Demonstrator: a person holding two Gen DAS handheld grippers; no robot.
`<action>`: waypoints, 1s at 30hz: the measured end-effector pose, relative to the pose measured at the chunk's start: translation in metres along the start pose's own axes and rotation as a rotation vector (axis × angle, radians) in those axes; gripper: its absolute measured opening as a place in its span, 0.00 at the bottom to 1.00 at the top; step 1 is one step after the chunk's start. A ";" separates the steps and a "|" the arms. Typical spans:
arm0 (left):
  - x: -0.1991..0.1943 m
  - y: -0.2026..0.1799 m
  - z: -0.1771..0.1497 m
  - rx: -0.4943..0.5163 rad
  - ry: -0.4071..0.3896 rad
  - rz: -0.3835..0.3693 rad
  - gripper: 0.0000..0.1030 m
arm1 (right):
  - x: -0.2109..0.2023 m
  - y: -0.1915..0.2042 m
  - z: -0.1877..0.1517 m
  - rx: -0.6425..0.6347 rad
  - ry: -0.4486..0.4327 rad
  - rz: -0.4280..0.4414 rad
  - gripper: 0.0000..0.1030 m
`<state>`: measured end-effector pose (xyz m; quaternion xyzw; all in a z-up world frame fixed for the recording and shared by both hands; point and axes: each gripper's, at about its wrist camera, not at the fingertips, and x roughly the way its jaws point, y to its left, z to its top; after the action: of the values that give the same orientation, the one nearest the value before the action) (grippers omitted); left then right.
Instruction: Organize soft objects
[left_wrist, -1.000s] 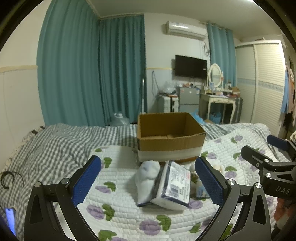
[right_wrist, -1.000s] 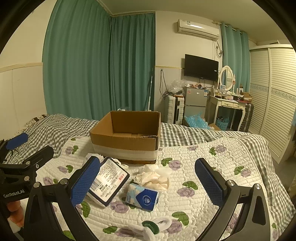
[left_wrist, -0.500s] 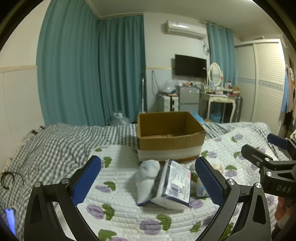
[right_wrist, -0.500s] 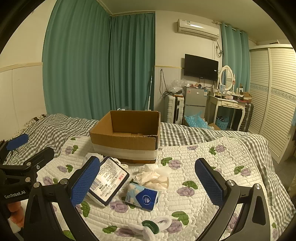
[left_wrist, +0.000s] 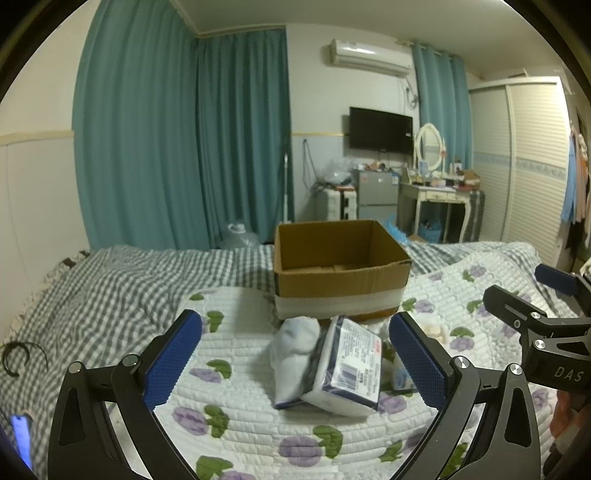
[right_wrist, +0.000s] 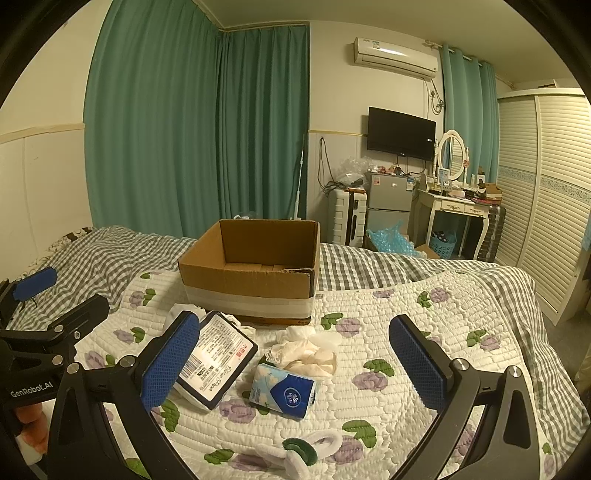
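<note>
An open empty cardboard box (left_wrist: 340, 266) (right_wrist: 255, 269) stands on the quilted bed. In front of it lie a large tissue pack with a barcode label (left_wrist: 351, 365) (right_wrist: 216, 363), a white sock (left_wrist: 293, 343), a small blue tissue packet (right_wrist: 284, 391), crumpled cream cloth (right_wrist: 306, 350) and a white and green plush headband (right_wrist: 295, 450). My left gripper (left_wrist: 295, 358) is open and empty, just short of the sock and the large pack. My right gripper (right_wrist: 295, 365) is open and empty, above the small packet.
The flowered quilt (right_wrist: 424, 332) lies over a checked bedspread (left_wrist: 110, 288). A dark hair band (left_wrist: 18, 358) and a phone (left_wrist: 22, 439) lie at the left. Curtains, a small fridge, a dressing table (right_wrist: 454, 206) and a wardrobe stand beyond the bed.
</note>
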<state>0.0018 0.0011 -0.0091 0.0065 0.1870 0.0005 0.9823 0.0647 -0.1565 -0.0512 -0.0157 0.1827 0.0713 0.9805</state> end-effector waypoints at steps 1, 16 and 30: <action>0.000 0.000 0.000 0.000 0.000 0.000 1.00 | 0.000 0.000 0.000 0.001 0.000 0.001 1.00; 0.000 -0.001 0.001 -0.002 0.001 -0.003 1.00 | 0.000 -0.001 -0.001 0.001 0.002 0.000 1.00; 0.009 -0.003 -0.026 0.013 0.117 -0.031 1.00 | 0.006 -0.002 -0.014 -0.046 0.111 -0.002 1.00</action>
<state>0.0003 -0.0012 -0.0370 0.0098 0.2443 -0.0153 0.9695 0.0655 -0.1586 -0.0665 -0.0422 0.2351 0.0735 0.9683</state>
